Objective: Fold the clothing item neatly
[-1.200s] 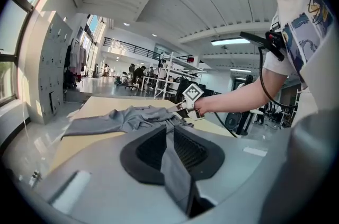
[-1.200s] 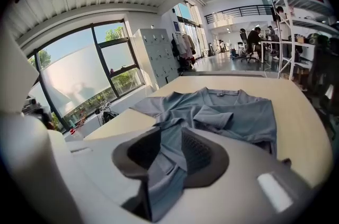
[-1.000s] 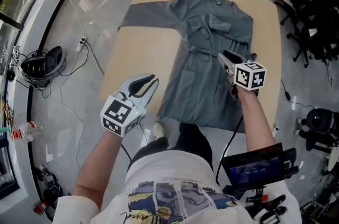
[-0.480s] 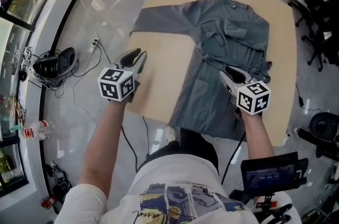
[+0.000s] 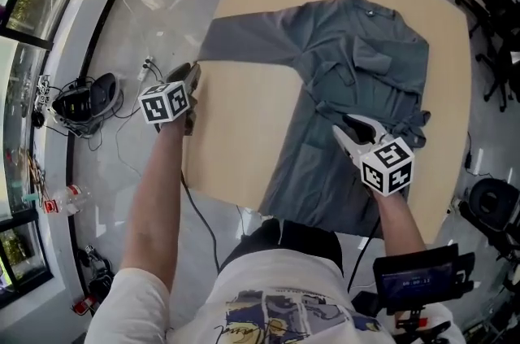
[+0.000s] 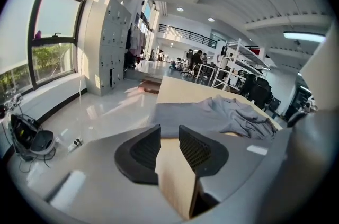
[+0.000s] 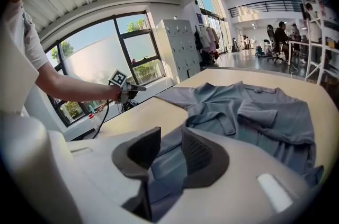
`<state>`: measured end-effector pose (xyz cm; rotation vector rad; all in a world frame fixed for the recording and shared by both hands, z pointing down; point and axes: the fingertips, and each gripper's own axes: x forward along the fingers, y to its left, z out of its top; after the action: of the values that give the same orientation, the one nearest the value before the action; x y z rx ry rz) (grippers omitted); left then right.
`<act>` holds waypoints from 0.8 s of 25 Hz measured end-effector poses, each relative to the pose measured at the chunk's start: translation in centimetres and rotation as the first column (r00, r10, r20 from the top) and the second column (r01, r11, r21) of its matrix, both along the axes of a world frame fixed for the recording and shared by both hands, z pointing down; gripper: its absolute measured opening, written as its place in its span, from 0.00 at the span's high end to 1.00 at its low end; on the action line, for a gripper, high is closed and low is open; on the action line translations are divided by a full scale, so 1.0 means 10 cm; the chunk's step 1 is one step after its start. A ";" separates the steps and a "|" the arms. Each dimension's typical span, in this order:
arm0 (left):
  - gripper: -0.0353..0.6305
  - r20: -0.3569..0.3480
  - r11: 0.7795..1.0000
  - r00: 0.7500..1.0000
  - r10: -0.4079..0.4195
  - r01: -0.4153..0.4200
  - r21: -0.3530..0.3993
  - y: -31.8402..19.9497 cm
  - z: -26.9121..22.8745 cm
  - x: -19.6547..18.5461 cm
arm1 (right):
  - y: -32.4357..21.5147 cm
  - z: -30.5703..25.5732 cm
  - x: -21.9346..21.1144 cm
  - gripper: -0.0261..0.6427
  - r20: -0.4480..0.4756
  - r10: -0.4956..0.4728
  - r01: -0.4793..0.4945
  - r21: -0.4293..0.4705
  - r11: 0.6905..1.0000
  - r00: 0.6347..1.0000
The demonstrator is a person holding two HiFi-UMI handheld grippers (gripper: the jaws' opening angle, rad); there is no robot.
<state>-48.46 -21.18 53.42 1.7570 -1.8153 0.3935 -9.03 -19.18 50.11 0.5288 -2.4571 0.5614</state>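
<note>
Since the earlier frame, the left gripper (image 5: 192,72) has travelled from beside the person's body out to the left edge of the table (image 5: 244,131), and its jaws have just been opening. The right gripper (image 5: 348,128) has shifted only slightly.

Head view: the grey garment (image 5: 357,66) lies spread on the table, collar at the far side, one sleeve reaching left to the table edge near the left gripper. The right gripper hangs over the garment's lower body.

Left gripper view: the left gripper (image 6: 169,137) has its jaws apart with nothing between them; only the table's edge (image 6: 177,186) shows through the gap. The garment (image 6: 212,114) lies ahead, not yet reached.

Right gripper view: the right gripper (image 7: 170,144) also stands parted, with cloth of the garment (image 7: 254,112) showing below the gap, apparently unpinched.

Risk: the sleeve end sits at the table edge, so a shallow bite could slip off or catch one layer only, and a pull could drag the body askew.

Obscured: the hem sits behind the right gripper and forearm; the other sleeve is bunched and unclear; whether the right pads touch cloth cannot be settled.
</note>
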 end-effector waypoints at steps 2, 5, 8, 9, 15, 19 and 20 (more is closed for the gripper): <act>0.76 -0.014 1.000 1.000 -0.022 0.022 -0.015 -0.13 0.15 -0.07 | -0.07 0.13 0.01 0.79 0.013 -0.012 0.012 -0.021 1.000 1.000; 0.75 -0.017 0.999 0.999 -0.030 0.029 -0.044 -0.24 0.25 -0.21 | -0.06 0.17 -0.05 0.79 0.018 -0.020 0.021 -0.044 0.999 1.000; 0.73 -0.040 0.996 0.998 -0.048 0.045 -0.080 -0.29 0.35 -0.35 | -0.01 0.17 -0.11 0.79 0.012 -0.032 0.033 -0.061 0.998 0.999; 0.72 -0.053 0.995 0.997 -0.050 0.045 -0.090 -0.30 0.39 -0.37 | 0.01 0.17 -0.12 0.79 0.008 -0.038 0.039 -0.064 0.997 0.999; 0.68 -0.074 0.987 0.995 -0.060 0.049 -0.151 -0.38 0.57 -0.46 | 0.08 0.22 -0.16 0.79 -0.016 -0.061 0.059 -0.077 0.995 0.998; 0.64 -0.173 0.979 0.977 -0.124 0.093 -0.179 -0.37 0.70 -0.52 | 0.09 0.22 -0.15 0.79 -0.022 -0.058 0.056 -0.080 0.995 0.998; 0.62 -0.207 0.978 0.967 -0.148 0.112 -0.178 -0.37 0.72 -0.54 | 0.09 0.23 -0.14 0.79 -0.024 -0.056 0.054 -0.081 0.995 0.998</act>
<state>-53.82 -24.92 60.62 1.4962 -1.6791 0.2761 -10.41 -18.24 52.40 0.4324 -2.4057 0.6238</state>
